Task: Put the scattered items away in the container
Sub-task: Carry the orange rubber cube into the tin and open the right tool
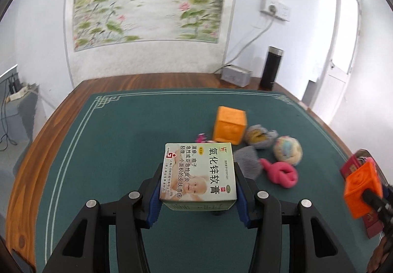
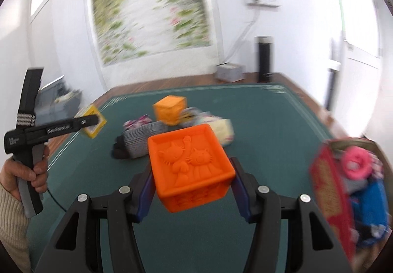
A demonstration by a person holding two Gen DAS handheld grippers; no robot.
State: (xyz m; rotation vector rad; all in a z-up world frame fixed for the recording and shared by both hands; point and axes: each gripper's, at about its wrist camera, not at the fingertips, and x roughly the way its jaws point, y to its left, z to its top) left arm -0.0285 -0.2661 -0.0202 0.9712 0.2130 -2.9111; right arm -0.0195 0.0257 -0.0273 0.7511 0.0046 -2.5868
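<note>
My left gripper is shut on a pale green ointment box with Chinese print and a baby picture, lifted above the green mat. My right gripper is shut on an orange rubber cube embossed with cats, also off the mat. That cube shows at the right edge of the left wrist view. The left gripper with the box appears at the left in the right wrist view. A red container at the right holds a pink ring and blue items.
On the mat lie a second orange cube, a grey sock, a pink knotted toy, a pastel ball, a grey-yellow plush and a small pink item. A black flask and grey box stand at the back.
</note>
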